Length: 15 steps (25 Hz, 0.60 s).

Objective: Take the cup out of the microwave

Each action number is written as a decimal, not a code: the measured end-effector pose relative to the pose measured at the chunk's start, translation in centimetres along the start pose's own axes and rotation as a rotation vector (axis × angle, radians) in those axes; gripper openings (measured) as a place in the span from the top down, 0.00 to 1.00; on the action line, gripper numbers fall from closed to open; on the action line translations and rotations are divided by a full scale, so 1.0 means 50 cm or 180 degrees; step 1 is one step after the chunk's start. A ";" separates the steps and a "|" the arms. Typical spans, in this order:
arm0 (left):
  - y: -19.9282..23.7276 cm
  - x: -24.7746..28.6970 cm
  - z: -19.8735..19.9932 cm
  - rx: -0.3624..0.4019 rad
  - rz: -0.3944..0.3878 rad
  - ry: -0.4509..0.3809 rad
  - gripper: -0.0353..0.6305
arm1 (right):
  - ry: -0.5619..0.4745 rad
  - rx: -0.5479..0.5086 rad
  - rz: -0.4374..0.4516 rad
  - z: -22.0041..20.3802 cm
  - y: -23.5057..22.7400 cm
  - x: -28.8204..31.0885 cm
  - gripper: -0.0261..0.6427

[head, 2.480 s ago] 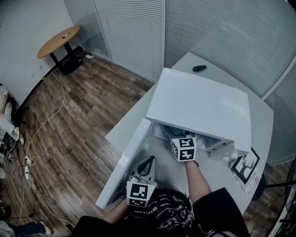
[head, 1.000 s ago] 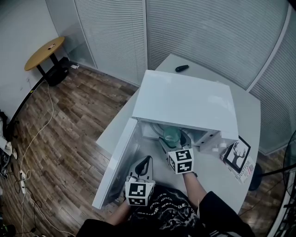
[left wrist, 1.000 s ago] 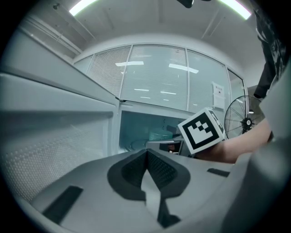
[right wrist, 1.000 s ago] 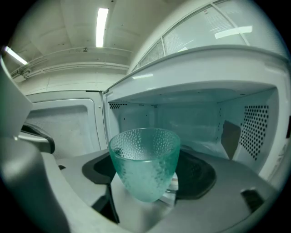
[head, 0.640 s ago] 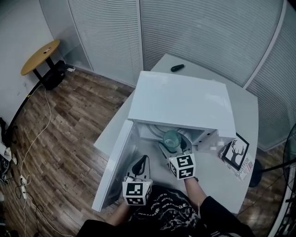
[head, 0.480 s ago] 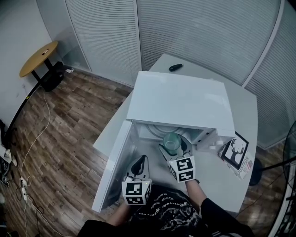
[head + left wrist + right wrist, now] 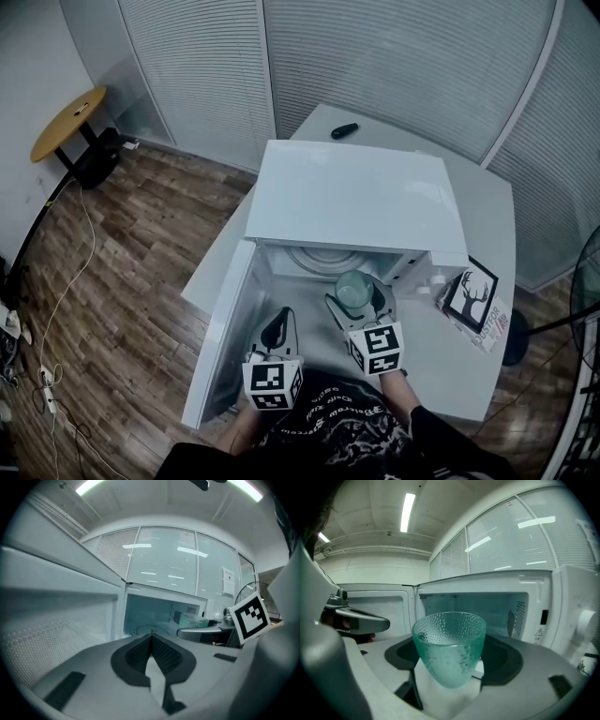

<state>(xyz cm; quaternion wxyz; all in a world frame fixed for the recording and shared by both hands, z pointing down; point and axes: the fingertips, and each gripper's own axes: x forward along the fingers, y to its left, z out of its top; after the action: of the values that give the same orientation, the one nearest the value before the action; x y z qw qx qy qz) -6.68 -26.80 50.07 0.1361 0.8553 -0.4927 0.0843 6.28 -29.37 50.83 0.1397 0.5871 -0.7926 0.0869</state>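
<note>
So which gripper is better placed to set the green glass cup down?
The right gripper, probably: it holds the green glass cup outside the white microwave. The left gripper is shut and empty.

The person wears a black top [image 7: 328,433] with a pale scribbled print and loose dark sleeves [image 7: 457,448]. Both the left tongs [image 7: 279,323] and the right tongs [image 7: 356,300] share one build: a pale grey moulded body, black ribbed pads [image 7: 140,656], and a white cube [image 7: 271,384] printed with black square markers.
</note>
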 end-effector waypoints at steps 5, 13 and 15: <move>-0.010 0.002 0.010 0.0084 -0.0030 -0.0067 0.94 | 0.0014 -0.0027 -0.0082 -0.004 -0.016 -0.029 0.39; -0.013 0.002 0.022 0.0155 -0.0030 -0.0129 0.94 | -0.0080 0.0061 -0.0158 0.004 -0.024 -0.078 0.39; -0.017 0.002 0.024 0.0185 -0.0037 -0.0142 0.94 | -0.0108 0.0099 -0.0184 0.006 -0.029 -0.092 0.39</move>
<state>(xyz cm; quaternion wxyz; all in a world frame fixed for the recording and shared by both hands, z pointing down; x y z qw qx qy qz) -5.90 -26.87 48.84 0.1006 0.8634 -0.4880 0.0787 8.86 -25.72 48.99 0.1196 0.6132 -0.7762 0.0852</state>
